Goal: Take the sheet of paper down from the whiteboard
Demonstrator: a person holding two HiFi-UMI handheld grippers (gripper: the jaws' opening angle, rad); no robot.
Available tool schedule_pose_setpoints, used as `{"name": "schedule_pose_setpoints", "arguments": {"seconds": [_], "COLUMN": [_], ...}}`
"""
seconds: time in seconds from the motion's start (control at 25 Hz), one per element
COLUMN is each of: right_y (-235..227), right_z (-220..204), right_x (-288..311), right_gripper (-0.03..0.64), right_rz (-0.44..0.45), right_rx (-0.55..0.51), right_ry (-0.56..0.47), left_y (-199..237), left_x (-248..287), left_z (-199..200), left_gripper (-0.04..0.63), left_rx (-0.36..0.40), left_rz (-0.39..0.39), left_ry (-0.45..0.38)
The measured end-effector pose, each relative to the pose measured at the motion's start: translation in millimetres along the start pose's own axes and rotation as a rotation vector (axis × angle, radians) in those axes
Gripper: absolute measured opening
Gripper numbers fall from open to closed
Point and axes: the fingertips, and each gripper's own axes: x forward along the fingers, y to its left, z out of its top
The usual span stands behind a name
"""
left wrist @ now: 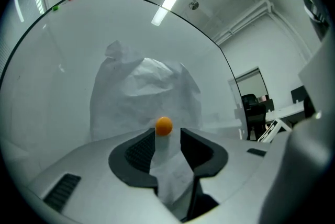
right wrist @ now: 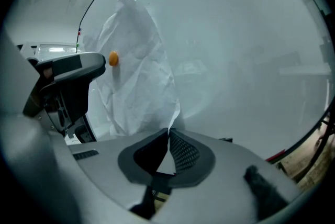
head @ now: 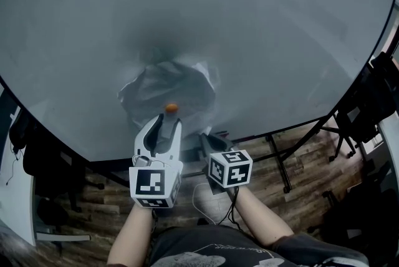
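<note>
A crumpled white sheet of paper (head: pixel 168 86) hangs on the whiteboard (head: pixel 262 35), pinned by a small orange magnet (head: pixel 171 108). My left gripper (head: pixel 167 120) is level at the magnet. In the left gripper view its jaws (left wrist: pixel 167 135) stand apart, with the magnet (left wrist: pixel 164 125) and a strip of the paper (left wrist: pixel 144 92) between the tips, and a gap shows beside the magnet. My right gripper (head: pixel 205 137) is just to the right, shut on the sheet's lower corner (right wrist: pixel 170 129). The right gripper view also shows the magnet (right wrist: pixel 113 58) and the paper (right wrist: pixel 136 66).
The board's wheeled stand (head: pixel 282 163) rests on a wooden floor (head: pixel 305 153). Dark chairs and gear (head: pixel 373 100) crowd the right side, and more dark items (head: pixel 43 166) sit at the left. A white cable (head: pixel 206 197) lies on the floor below my hands.
</note>
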Motion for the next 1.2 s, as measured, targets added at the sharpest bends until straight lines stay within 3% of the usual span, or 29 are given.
{"name": "schedule_pose_setpoints", "arguments": {"seconds": [0.48,0.88,1.2], "right_y": [-6.5,-8.1,-8.9], "right_z": [3.0,3.3,2.4], "right_x": [-1.0,-3.0,-2.3], "right_gripper": [0.029,0.029,0.029], "right_rz": [0.001,0.012,0.021], "right_rx": [0.029,0.028,0.039], "right_ry": [-0.008,-0.013,-0.014], "left_y": [5.4,8.2,5.4], "left_x": [17.6,20.5,21.4], "left_z": [9.6,8.3,8.5], "left_gripper": [0.155,0.143,0.124], "left_rx": [-0.047,-0.021,0.006], "left_rz": [0.094,0.225,0.255], "left_ry": [0.191,0.200,0.193]}}
